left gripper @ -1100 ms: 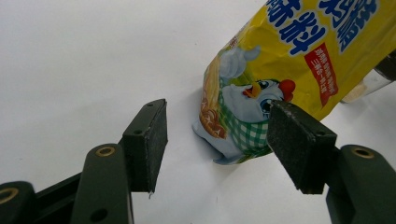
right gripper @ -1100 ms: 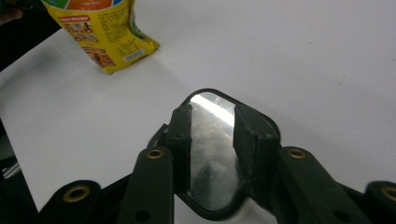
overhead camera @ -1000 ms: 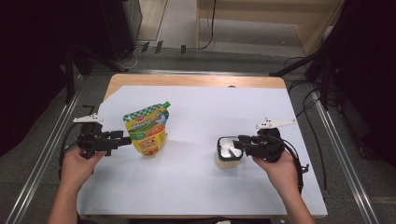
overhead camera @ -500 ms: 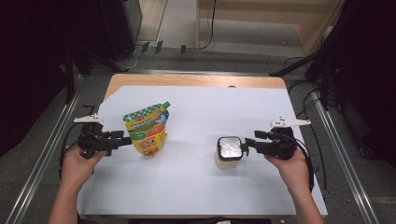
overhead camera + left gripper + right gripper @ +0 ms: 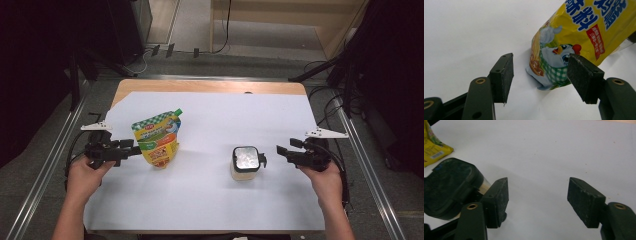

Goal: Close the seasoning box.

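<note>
White table (image 5: 210, 200), yellow pouch (image 5: 156, 140), blue Chinese lettering

White sheet (image 5: 210, 200) covers a wooden table (image 5: 210, 86). Grey floor (image 5: 40, 180) all around, cables (image 5: 325, 95) at 2 o'clock, dark gear (image 5: 45, 60) at 10.

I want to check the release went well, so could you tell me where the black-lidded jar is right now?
In the high view the black-lidded jar stands on the white table cover, right of centre, just clear of the open right gripper and right of the yellow pouch.
</note>
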The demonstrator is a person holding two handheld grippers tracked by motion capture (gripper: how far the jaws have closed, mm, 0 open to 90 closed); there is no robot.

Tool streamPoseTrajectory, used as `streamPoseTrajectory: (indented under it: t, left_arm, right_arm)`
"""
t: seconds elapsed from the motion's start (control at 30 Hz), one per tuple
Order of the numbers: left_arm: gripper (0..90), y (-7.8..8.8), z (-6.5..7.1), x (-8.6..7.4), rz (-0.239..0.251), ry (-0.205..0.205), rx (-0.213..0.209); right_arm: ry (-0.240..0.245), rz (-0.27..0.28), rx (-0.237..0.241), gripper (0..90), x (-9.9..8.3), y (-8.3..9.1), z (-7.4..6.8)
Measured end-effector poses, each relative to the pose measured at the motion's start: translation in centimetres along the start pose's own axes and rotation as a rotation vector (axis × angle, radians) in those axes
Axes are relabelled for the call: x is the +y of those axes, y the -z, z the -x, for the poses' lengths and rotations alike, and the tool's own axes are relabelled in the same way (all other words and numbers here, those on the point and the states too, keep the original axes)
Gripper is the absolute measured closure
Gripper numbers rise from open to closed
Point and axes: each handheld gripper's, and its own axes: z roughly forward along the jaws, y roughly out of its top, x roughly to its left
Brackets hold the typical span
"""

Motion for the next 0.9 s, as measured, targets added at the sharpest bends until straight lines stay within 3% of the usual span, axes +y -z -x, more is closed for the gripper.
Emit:
streamPoseTrajectory:
  t: [0.3, 0.5, 0.6, 0.9]
  left_arm:
    - [39.0, -0.4, 0.1, 0.2, -0.007, -0.006, -0.006]
    - [39.0, -0.5, 0.1, 0.3, -0.008, -0.006, -0.007]
    - [39.0, -0.5, 0.0, 0.3, -0.008, -0.004, -0.008]
    - [38.8, -0.7, 0.1, 0.3, -0.015, -0.008, -0.005]
  right_arm:
    - [0.020, -0.024, -0.051, 28.4, -1.7, -0.7, 1.7]
    - [-0.007, -0.036, -0.059, 26.5, -2.3, -1.3, 2.5]
    - [-0.008, -0.043, -0.031, 22.0, -2.6, -1.5, 2.8]
    - [-0.010, -0.063, -0.029, 22.1, -2.7, -2.0, 2.7]
